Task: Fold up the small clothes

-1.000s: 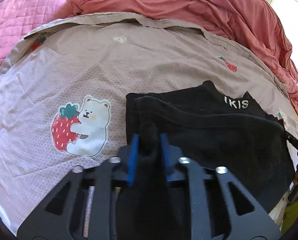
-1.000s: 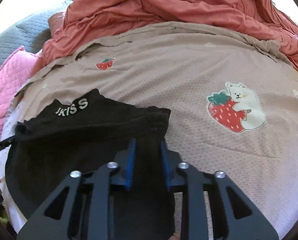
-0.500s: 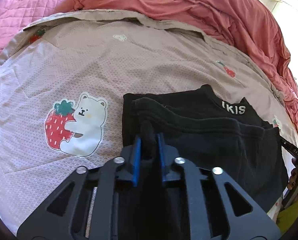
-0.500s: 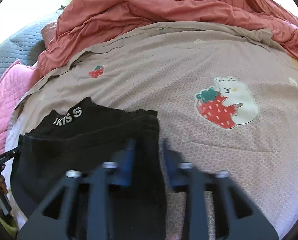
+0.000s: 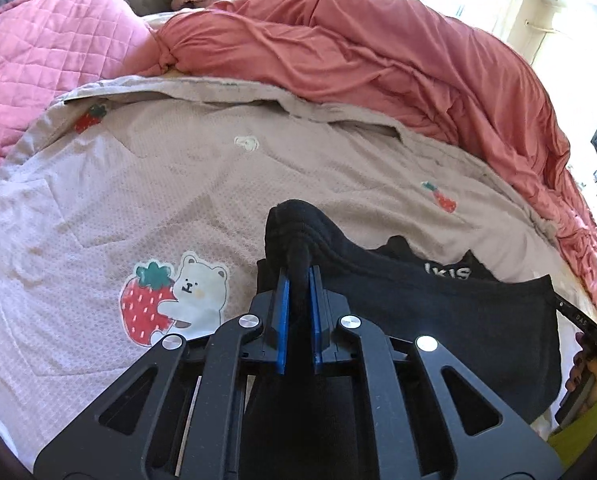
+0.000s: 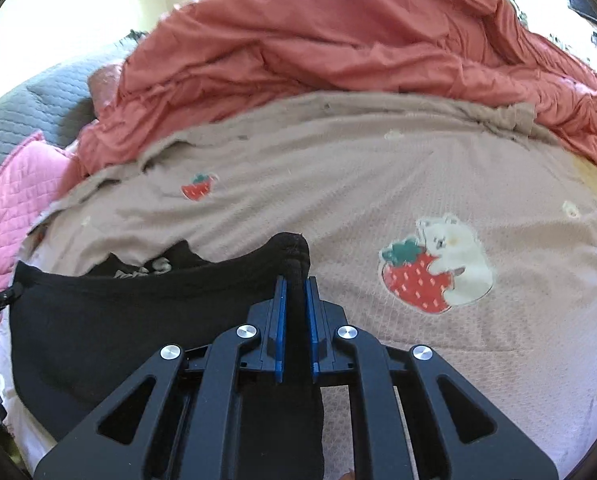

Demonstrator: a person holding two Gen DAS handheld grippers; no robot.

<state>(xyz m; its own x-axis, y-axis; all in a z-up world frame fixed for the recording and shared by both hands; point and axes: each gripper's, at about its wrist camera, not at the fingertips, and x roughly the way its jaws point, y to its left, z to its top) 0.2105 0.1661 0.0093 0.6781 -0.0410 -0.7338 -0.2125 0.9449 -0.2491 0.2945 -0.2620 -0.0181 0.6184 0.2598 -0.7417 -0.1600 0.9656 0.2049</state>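
A small black garment with white lettering at its waistband lies on the beige blanket. My left gripper is shut on the garment's left corner and holds it raised above the blanket. My right gripper is shut on the garment's right corner, also lifted. The black cloth hangs slack between the two grippers. Its lower part is hidden behind the gripper bodies.
The beige blanket has a bear-and-strawberry print, also in the right wrist view. A rumpled red duvet is piled along the far side. A pink quilted pillow lies far left. A hand holding the other gripper shows at right.
Both grippers have lifted the garment's near corners up off the blanket, and the near edge has risen over the waistband lettering. Both stay shut on the cloth.
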